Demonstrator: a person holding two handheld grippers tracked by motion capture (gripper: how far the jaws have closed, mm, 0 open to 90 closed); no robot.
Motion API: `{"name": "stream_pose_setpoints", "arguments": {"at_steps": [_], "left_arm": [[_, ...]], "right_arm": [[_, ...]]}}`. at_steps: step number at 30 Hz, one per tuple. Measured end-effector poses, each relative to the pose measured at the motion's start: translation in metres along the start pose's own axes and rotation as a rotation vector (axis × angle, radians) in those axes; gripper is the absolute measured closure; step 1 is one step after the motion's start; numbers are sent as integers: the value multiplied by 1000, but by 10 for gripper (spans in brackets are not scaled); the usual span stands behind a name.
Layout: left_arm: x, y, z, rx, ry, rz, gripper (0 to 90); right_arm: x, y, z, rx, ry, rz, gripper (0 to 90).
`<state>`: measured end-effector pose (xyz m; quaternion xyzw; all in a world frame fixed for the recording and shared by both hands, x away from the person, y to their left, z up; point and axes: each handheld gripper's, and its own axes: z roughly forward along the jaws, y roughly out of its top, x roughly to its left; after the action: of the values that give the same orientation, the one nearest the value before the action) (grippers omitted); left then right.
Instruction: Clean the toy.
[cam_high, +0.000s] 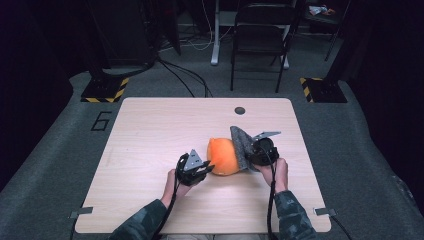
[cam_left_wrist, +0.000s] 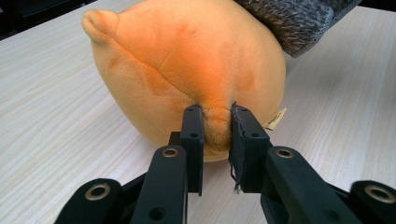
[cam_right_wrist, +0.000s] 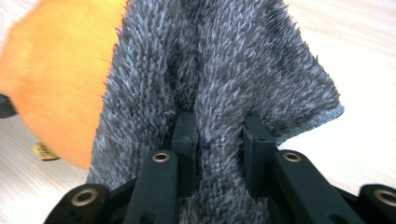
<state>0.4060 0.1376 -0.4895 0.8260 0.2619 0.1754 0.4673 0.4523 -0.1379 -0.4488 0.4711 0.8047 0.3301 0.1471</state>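
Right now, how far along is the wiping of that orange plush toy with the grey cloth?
Done: both grips look set. The left claw pinches a fold of the orange plush toy, steadying it on the table. The right claw is shut on the grey cloth. In hand: the cloth lies against the toy's right side. Left: the toy's top, front and left side are uncovered. Whether any of it is wiped already can't be told.

Lab: hazard-striped stand bases, floor cables, numbered table.
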Motion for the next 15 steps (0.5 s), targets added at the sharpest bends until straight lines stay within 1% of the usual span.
{"name": "stream_pose_setpoints", "arguments": {"at_steps": [1, 5, 6, 8, 11, 13, 15], "left_arm": [[0, 0, 0, 1, -1, -1, 762], [2, -1, 0, 2, -2, -7, 762], [2, -1, 0, 2, -2, -7, 762], [1, -1, 0, 3, 1, -2, 761], [2, -1, 0, 7, 0, 1, 760], [4, -2, 0, 7, 3, -9, 760], [6, -3, 0, 5, 2, -15, 759]], "right_arm": [[-1, -1, 1, 8, 0, 10, 710], [-9, -5, 8, 30, -10, 15, 711], [-9, -7, 10, 38, -9, 28, 711], [-12, -9, 14, 61, -17, 26, 711], [-16, -12, 19, 82, -23, 42, 710], [-20, -17, 26, 130, -36, 41, 709], [-23, -21, 33, 164, -47, 53, 709]]}}
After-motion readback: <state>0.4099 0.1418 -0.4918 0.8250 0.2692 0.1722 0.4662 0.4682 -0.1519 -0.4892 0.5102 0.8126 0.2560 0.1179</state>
